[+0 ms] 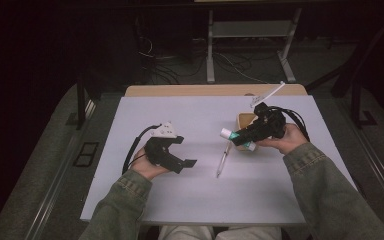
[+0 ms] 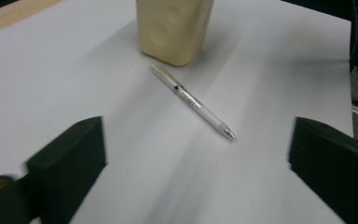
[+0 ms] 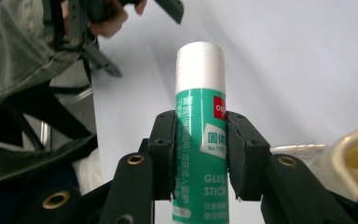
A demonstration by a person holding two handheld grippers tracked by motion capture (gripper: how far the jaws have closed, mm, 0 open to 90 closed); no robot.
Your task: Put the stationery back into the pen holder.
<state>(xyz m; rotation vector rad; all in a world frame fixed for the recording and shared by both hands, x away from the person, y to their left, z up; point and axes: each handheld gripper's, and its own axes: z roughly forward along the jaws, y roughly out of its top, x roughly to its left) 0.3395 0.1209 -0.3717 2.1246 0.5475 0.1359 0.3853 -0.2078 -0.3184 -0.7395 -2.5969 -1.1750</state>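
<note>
The right gripper (image 3: 200, 154) pinches a green glue stick with a white cap (image 3: 200, 140) between its two black jaws. The pads press on the green label from both sides, about midway along the tube, and the white cap stands clear beyond the jaw tips. In the high view the same right gripper (image 1: 240, 137) holds the glue stick (image 1: 236, 138) lying nearly level above the white table top (image 1: 190, 200), with the cap end pointing toward the left gripper (image 1: 187, 162). Just behind the jaws, on the side away from the cap, sits a pale wooden box-shaped holder (image 1: 244, 119); in the right gripper view its cream rim (image 3: 354, 144) shows low beside the right-hand jaw.

The left gripper has its jaws spread wide with nothing between them. In the left gripper view the two black jaws stand at the bottom corners, well apart, with bare table (image 2: 74, 70) between them. Ahead of the gap, nearer the right-hand jaw, lies a slim clear-and-silver pen (image 2: 193, 101), flat on the table, its metal tip pointing back toward the jaws. Beyond the pen's far end stands the wooden holder (image 2: 175, 28), upright, close to the pen; whether they touch I cannot tell. In the high view the pen (image 1: 224, 159) lies between the two grippers, near the glue stick's cap.
</note>
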